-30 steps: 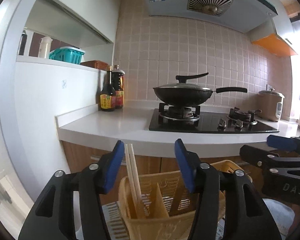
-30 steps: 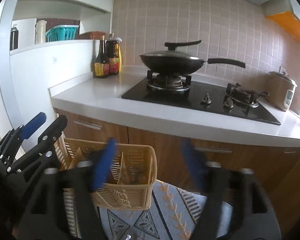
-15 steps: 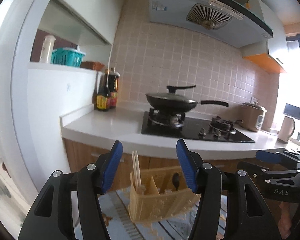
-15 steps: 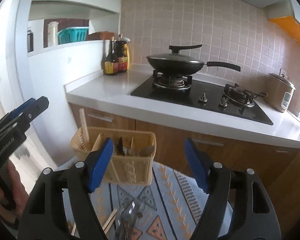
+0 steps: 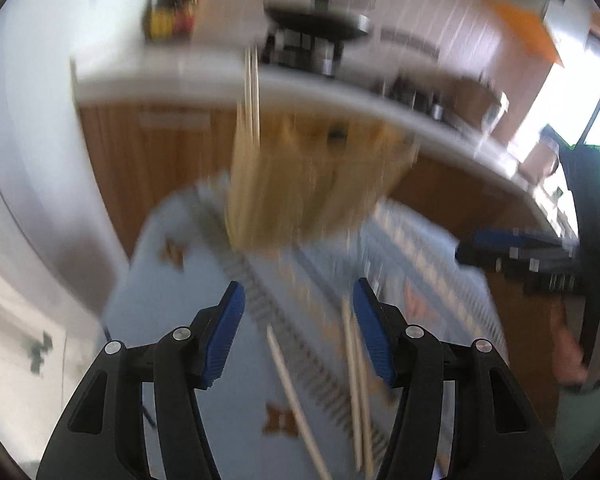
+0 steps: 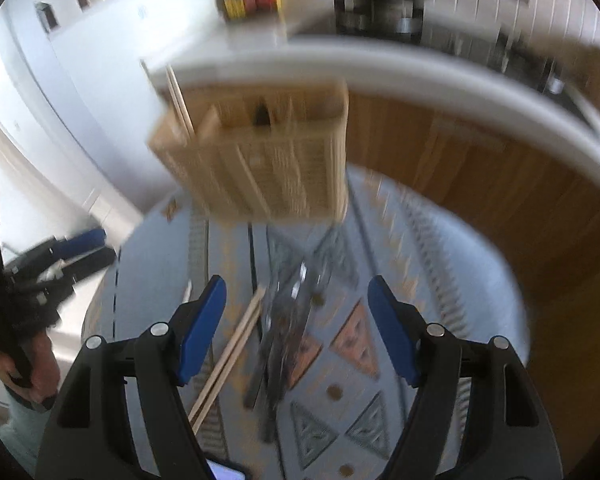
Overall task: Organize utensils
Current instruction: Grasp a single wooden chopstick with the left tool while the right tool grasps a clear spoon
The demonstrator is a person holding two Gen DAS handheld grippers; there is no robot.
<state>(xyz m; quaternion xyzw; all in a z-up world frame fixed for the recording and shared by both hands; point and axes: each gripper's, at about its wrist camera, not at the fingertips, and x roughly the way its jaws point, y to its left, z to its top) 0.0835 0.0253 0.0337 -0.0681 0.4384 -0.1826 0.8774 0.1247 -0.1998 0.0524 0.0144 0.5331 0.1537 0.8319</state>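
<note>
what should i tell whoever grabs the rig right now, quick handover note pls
Left gripper: open, empty, aimed down at the rug.
Right gripper: open, empty, also over the rug.
Utensil basket stands on the rug by the cabinet; one chopstick pair and a dark utensil, too blurred to name, are already in it.
Left to do: loose chopsticks and a metal cutlery pile on the rug go into the basket.

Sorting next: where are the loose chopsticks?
Right wrist view: loose chopsticks lie on the rug, left of the metal cutlery, below the basket.
</note>
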